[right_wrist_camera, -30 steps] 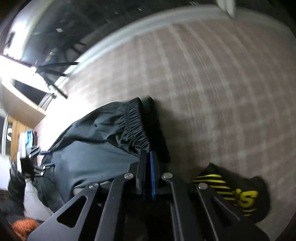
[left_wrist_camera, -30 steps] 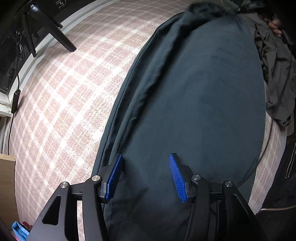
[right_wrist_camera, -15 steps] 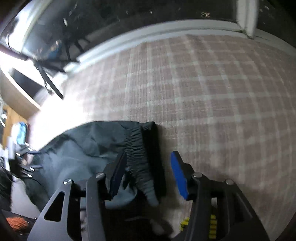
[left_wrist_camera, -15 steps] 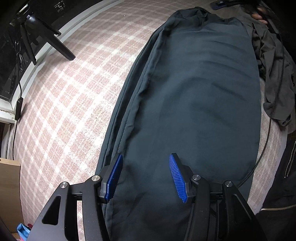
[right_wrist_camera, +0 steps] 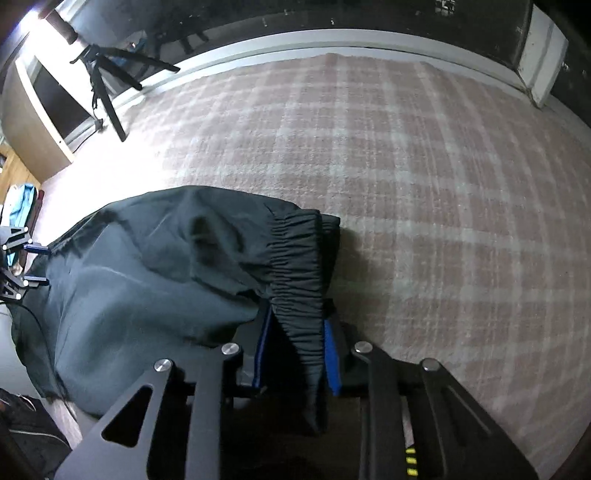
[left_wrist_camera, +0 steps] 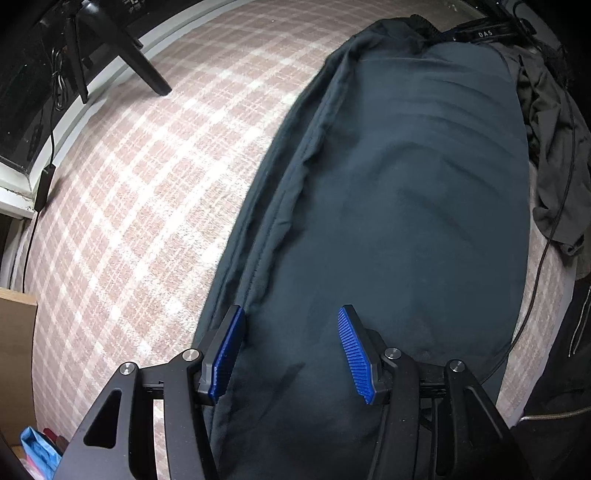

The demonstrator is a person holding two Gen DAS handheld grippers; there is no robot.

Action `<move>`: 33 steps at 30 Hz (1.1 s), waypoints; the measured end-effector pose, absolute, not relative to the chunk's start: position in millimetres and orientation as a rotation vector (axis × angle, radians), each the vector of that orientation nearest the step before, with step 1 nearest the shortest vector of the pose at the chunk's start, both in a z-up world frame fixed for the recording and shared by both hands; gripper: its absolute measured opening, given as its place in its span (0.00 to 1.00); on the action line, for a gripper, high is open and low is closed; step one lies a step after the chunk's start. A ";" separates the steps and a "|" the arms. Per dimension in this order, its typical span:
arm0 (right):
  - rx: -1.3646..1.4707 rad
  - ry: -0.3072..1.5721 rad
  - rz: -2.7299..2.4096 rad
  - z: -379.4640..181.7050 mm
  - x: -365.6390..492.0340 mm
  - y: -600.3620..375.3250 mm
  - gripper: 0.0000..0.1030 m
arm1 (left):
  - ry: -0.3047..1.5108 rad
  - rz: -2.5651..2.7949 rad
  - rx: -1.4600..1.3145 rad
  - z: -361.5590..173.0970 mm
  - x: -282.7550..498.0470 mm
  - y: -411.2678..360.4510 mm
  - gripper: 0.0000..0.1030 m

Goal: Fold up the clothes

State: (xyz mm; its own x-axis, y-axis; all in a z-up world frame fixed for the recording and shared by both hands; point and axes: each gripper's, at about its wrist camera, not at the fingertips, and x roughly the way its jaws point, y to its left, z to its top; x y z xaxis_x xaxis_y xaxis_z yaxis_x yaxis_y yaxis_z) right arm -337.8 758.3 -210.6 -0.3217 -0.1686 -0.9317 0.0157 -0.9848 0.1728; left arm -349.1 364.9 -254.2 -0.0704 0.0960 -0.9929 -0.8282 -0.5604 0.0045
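Dark teal trousers [left_wrist_camera: 406, 206] lie lengthwise on a pink plaid bedcover [left_wrist_camera: 140, 206]. My left gripper [left_wrist_camera: 291, 350] hovers open over their near end, with only flat cloth below its blue pads. At the far end, the right gripper [left_wrist_camera: 443, 33] shows as a small black shape by the waist. In the right wrist view the gathered elastic waistband [right_wrist_camera: 299, 280] runs between the blue pads, and my right gripper [right_wrist_camera: 295, 350] is shut on it. The trousers [right_wrist_camera: 147, 295] stretch away to the left, toward the left gripper [right_wrist_camera: 38, 265].
A crumpled grey garment [left_wrist_camera: 554, 147] and a thin black cable [left_wrist_camera: 546, 258] lie right of the trousers. A black zipped jacket [left_wrist_camera: 561, 369] sits at the lower right. Tripod legs [left_wrist_camera: 140, 70] stand past the bed's white rim [right_wrist_camera: 332, 40]. A black and yellow garment [right_wrist_camera: 412, 458] lies under the right gripper.
My right gripper was shut, opened half a second ago, and has now closed on the waistband. The left gripper stayed open while the trousers stretched out and settled flatter.
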 end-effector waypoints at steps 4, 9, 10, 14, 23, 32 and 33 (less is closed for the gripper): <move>1.690 -0.218 -2.497 -174.0 -337.6 751.7 0.10 | 0.797 1.764 -1.518 -242.8 -339.6 354.8 0.49; 1.533 -0.183 -2.599 -104.2 -337.9 740.9 0.10 | 0.776 1.835 -1.523 -227.2 -327.9 339.8 0.49; 1.498 -0.176 -2.620 -91.6 -337.5 738.8 0.10 | 0.771 1.849 -1.524 -224.1 -325.6 336.8 0.49; 1.456 -0.073 -2.688 -63.7 -333.4 720.1 0.10 | 0.759 1.886 -1.528 -217.7 -309.5 326.8 0.49; 1.418 0.133 -2.659 -52.7 -284.9 687.0 0.10 | 0.727 1.921 -1.518 -197.6 -280.6 237.9 0.49; 1.499 -0.087 -2.781 8.0 -311.2 708.9 0.10 | 0.690 2.020 -1.411 -146.6 -274.7 173.9 0.49; 1.498 -0.046 -2.792 17.3 -308.7 697.5 0.10 | 0.687 2.025 -1.398 -148.6 -278.5 169.2 0.49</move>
